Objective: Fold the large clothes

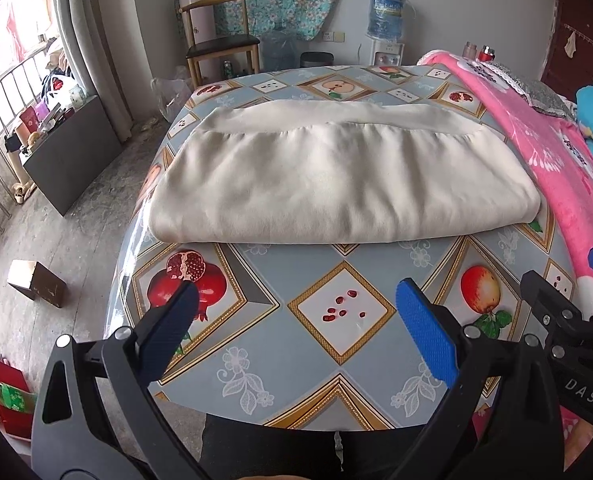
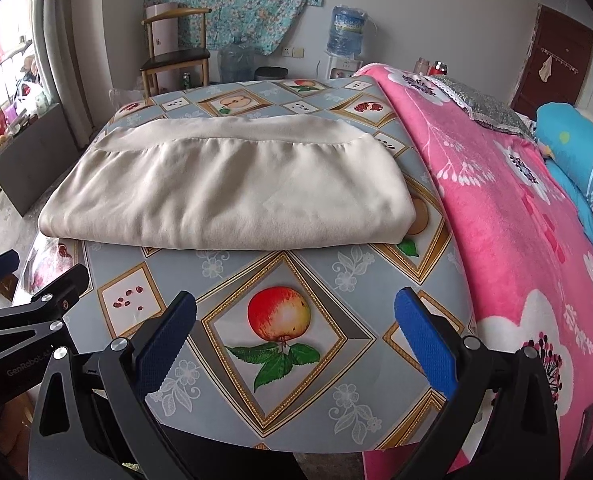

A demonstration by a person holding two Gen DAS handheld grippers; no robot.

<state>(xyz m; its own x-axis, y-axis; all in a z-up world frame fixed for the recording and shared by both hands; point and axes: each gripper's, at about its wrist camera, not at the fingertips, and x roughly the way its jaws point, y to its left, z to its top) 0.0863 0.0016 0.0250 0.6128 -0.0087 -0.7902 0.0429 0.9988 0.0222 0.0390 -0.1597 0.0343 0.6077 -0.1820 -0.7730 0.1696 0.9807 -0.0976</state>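
A cream garment point(image 1: 336, 176) lies folded into a thick rectangle across the middle of the table point(image 1: 336, 344); it also shows in the right wrist view point(image 2: 224, 192). My left gripper point(image 1: 296, 312) is open and empty, held over the near part of the table, short of the garment's near edge. My right gripper point(image 2: 296, 316) is open and empty too, beside the left one, over the apple print on the tablecloth. Part of the right gripper shows at the right edge of the left wrist view, and part of the left gripper at the left edge of the right wrist view.
The table carries a fruit-patterned plastic cloth. A bed with a pink blanket point(image 2: 516, 220) touches the table's right side. A wooden chair point(image 1: 220, 40) and a water dispenser point(image 1: 386, 24) stand at the back wall. A cardboard box point(image 1: 36, 282) lies on the floor at left.
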